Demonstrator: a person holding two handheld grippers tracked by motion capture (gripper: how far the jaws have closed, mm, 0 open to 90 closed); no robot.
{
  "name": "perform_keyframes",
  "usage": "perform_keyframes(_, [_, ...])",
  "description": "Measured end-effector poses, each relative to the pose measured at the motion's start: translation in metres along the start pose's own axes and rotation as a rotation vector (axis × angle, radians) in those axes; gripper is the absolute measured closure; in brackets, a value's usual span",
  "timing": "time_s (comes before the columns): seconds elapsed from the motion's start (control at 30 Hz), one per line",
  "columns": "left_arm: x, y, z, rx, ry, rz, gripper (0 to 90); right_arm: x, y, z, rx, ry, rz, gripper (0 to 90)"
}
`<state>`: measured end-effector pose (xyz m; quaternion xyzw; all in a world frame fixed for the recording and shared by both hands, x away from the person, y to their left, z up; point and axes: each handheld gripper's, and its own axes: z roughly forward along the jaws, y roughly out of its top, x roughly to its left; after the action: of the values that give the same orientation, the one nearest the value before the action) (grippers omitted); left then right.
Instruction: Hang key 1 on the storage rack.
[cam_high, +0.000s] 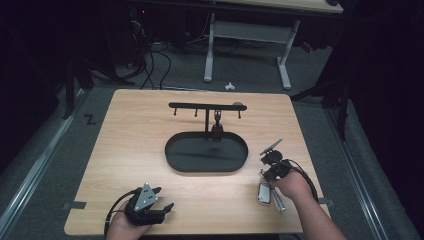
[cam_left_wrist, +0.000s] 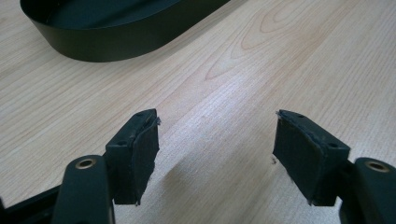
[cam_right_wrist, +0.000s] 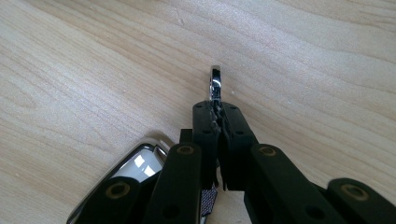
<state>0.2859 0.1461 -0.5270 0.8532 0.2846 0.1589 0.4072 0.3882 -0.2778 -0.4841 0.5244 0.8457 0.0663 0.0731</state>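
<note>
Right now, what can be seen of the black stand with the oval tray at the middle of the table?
The black stand looks like matt dark metal: a shallow oval tray as its base, a thin upright post at the tray's far edge, and a crossbar on top with small pegs pointing down. A dark item hangs from one peg. It stands upright at the table's centre, with neither gripper touching it.

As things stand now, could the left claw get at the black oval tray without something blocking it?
Probably yes. The left claw stands open over bare wood, and nothing lies between it and the black oval tray ahead on the table.
</note>
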Motion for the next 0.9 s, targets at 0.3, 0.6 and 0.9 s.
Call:
perform_keyframes(0.3, [-0.0002, 0.0002, -0.0008, -0.002, -0.001, -0.002, 31.4, 0.0003, 0.0019, 0.0047, 0.015, 0.010, 0.001, 85.7])
perform_keyframes(0.6, [-0.0006, 0.0005, -0.0005, -0.001, -0.001, -0.001, 31.4, 0.0002, 0.0014, 0.0047, 0.005, 0.012, 0.002, 86.1])
perform_keyframes(0.9, [-0.0012, 0.0008, -0.0005, -0.009, -0.001, -0.003, 31.9, 0.0012, 0.0008, 0.0047, -0.002, 0.006, 0.000, 86.3])
